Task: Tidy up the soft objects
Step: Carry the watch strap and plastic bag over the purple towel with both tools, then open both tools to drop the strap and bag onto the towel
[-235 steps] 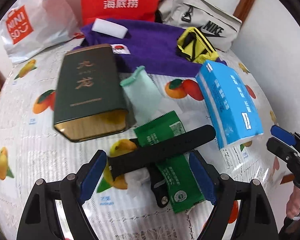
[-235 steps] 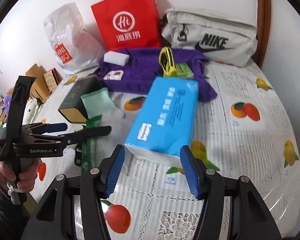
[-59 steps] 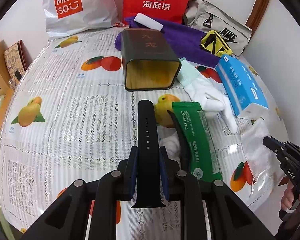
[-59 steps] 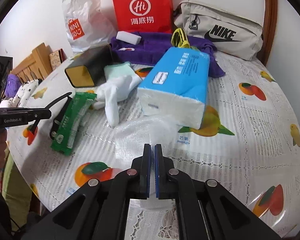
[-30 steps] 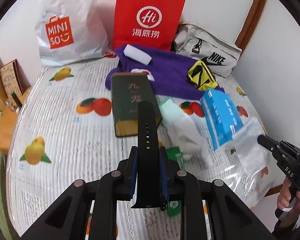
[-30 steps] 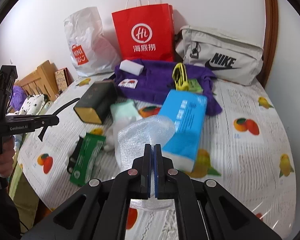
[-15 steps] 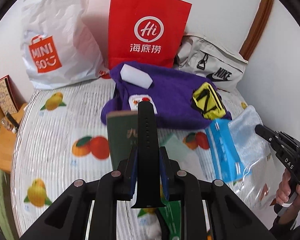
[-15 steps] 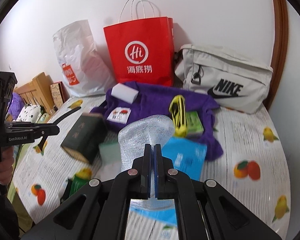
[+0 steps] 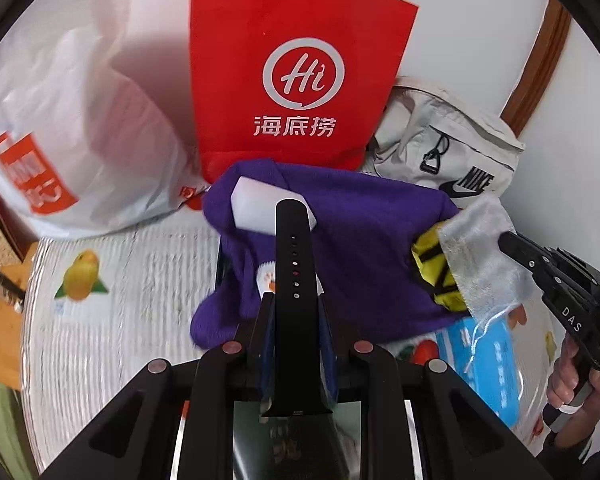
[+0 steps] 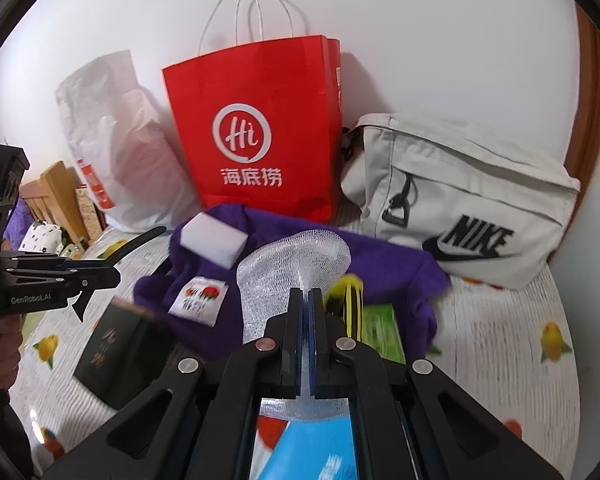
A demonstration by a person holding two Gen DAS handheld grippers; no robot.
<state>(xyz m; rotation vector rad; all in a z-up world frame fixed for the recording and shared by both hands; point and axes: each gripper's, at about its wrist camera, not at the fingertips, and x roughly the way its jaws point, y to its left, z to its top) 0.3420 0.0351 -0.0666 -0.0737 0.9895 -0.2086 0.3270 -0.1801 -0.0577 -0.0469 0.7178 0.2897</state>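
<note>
While the left gripper clamps a black watch strap that sticks up between its pads, the right gripper is closed on a clear bubble-wrap pouch. Both are held above the purple cloth at the table's far edge, where a white sponge and a yellow strap already lie. Behind stand a red paper bag, a white plastic bag and a grey Nike bag, against the wall. A dark green box and a blue tissue pack lie nearer on the fruit-print tablecloth.

Bright, even indoor light. The red paper bag casts a soft shadow on the wall to its left. Strong fisheye bending and black corners surround it; the tablecloth below is motion-blurred.
</note>
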